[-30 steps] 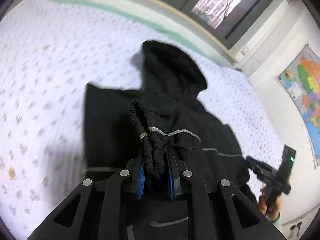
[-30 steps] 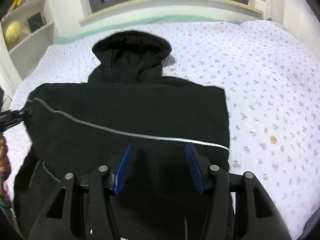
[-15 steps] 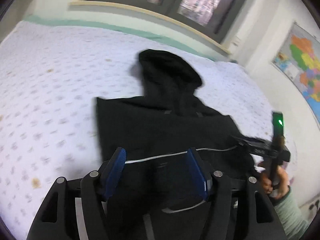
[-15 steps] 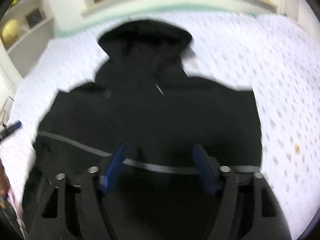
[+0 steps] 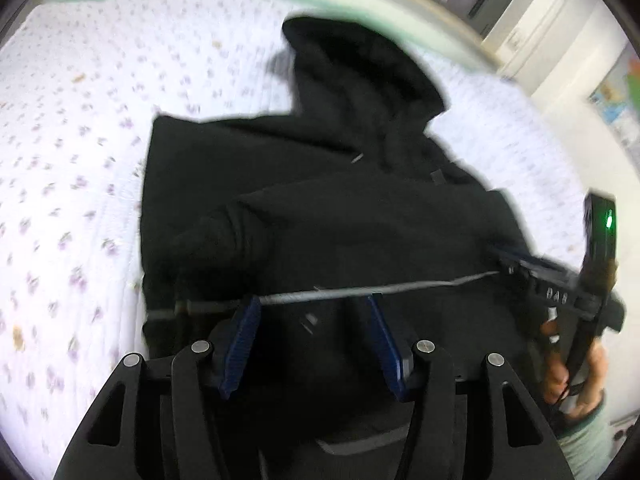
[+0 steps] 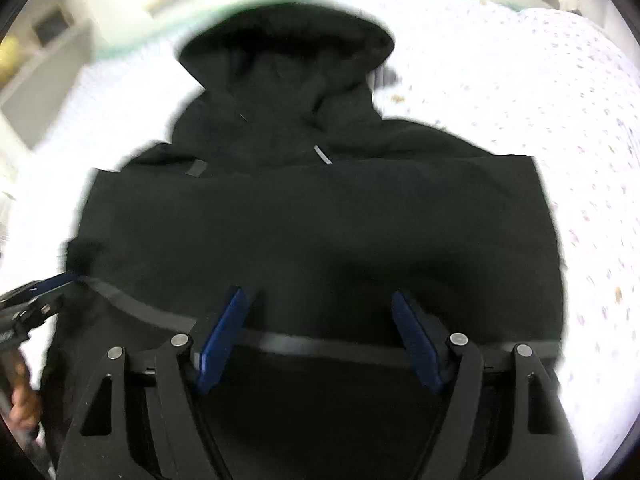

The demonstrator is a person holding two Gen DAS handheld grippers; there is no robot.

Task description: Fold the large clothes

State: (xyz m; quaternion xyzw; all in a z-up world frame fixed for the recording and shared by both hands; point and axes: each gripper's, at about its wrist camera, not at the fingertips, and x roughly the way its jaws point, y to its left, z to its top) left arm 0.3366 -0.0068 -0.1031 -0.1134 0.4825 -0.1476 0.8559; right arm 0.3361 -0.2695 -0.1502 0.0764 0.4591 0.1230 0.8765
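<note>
With both tools gaping and gripping nothing, I'd drop each one onto the near hem beside the grey reflective stripe, pinch through all the layers, and carry that edge evenly toward 12 o'clock so the fold lands square. The black hooded jacket lies flat on the flowered bed, hood at 12 o'clock, its body filling the space ahead of my left tool and right tool.
</note>
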